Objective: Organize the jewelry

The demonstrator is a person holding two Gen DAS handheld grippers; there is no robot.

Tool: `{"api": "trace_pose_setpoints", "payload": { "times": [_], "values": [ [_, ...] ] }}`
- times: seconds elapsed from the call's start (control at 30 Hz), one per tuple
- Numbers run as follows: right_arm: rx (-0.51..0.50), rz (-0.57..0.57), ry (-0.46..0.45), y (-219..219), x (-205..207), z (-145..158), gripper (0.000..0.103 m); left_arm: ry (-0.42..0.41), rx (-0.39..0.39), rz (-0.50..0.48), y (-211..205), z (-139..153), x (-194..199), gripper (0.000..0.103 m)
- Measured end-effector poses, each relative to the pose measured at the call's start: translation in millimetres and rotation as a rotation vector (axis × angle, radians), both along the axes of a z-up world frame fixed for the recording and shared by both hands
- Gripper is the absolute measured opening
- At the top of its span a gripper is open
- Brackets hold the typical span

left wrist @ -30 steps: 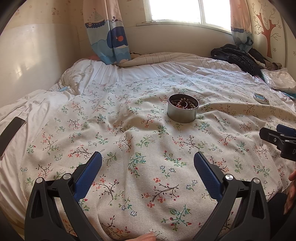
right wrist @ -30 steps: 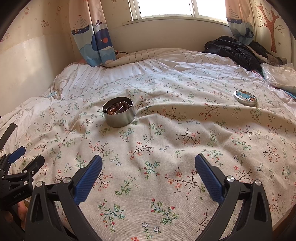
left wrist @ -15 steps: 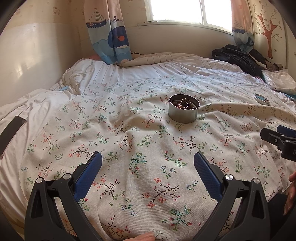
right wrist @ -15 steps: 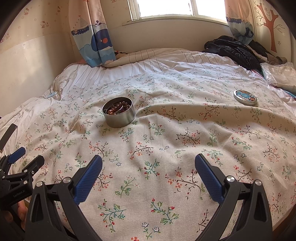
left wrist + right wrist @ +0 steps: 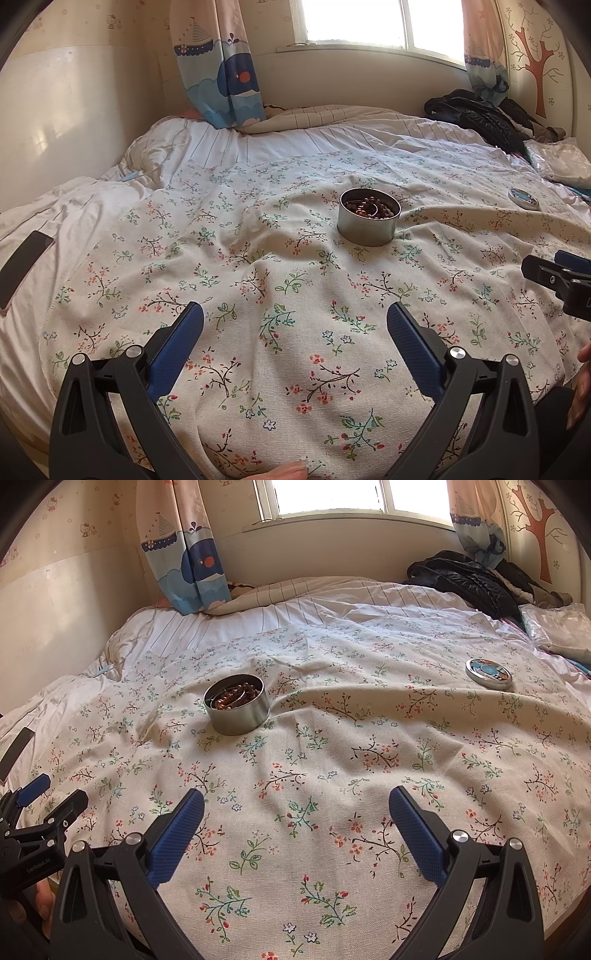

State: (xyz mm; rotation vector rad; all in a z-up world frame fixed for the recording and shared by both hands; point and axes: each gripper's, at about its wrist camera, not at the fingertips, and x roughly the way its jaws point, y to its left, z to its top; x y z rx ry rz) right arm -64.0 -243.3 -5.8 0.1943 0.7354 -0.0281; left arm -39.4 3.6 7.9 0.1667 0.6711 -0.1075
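Both the left claw (image 5: pixel 294 323) and right claw (image 5: pixel 296 808) gape empty; the beaded jewelry seems tinned (image 5: pixel 236 705), so fetching the lid (image 5: pixel 488 674) comes next.

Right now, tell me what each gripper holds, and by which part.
Nothing. The left gripper and right gripper are open and empty above the bedspread.

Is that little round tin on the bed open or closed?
Open. The tin stands upright with beads showing inside, and its lid lies apart on the bedspread.
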Motion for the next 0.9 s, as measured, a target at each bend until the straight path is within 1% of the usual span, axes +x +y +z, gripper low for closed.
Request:
{"api": "trace_pose_setpoints", "payload": {
  "times": [0.9],
  "values": [
    [-0.002, 0.000, 0.001, 0.0, -0.2, -0.3, 0.096, -0.007, 0.001, 0.005, 3.9, 1.6, 0.3, 0.096]
  ]
}}
